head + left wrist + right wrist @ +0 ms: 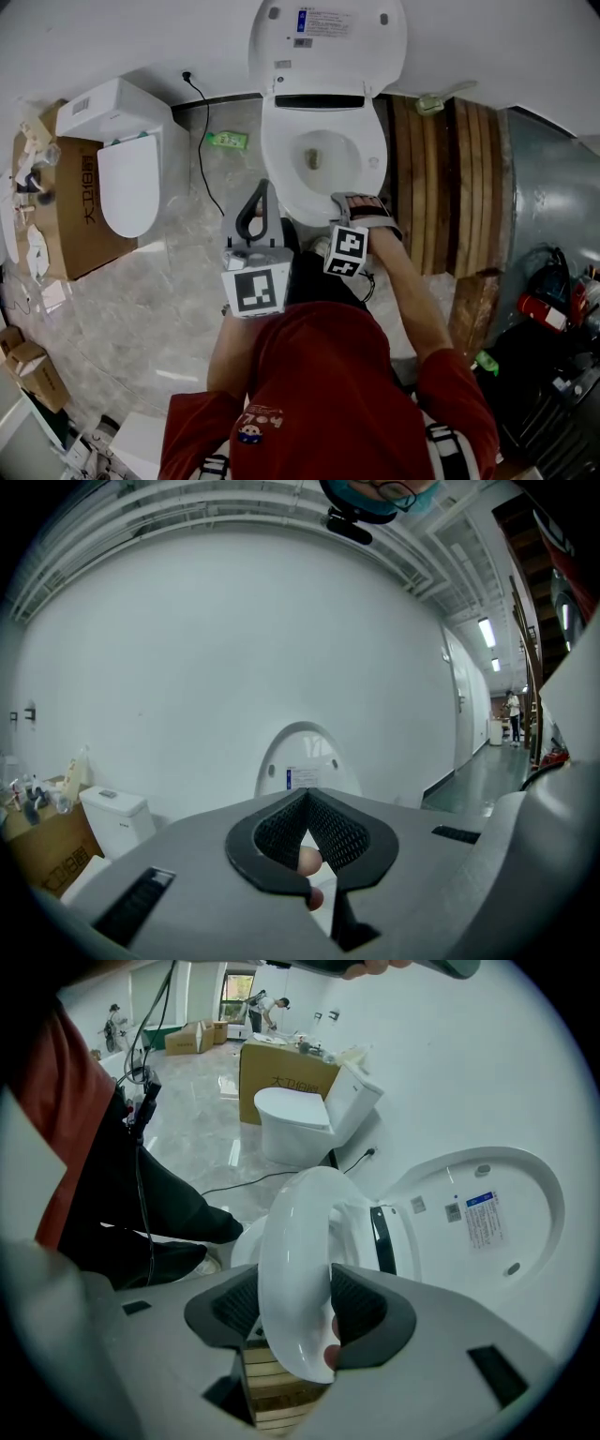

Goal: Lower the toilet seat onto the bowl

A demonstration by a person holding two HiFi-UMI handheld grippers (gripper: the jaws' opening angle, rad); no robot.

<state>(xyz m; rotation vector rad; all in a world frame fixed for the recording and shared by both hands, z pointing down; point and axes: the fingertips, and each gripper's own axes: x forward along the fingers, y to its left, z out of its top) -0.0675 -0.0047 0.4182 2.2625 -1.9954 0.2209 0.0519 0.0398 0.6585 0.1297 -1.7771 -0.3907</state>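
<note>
In the head view, the seat [279, 155] is seen over the bowl [323, 155], its front right edge taken by the right gripper [361, 208]. The left gripper [255, 214] is held just off the bowl's front, touching nothing.

In the left gripper view, the jaws are seen closed and empty, with the raised lid [305, 761] ahead.

In the right gripper view, the seat's glossy rim is clasped between the pads, and the seat is shown tilted, not yet down. If the smooth rim were let slip, the seat would probably be dropped and slammed onto the bowl.
</note>
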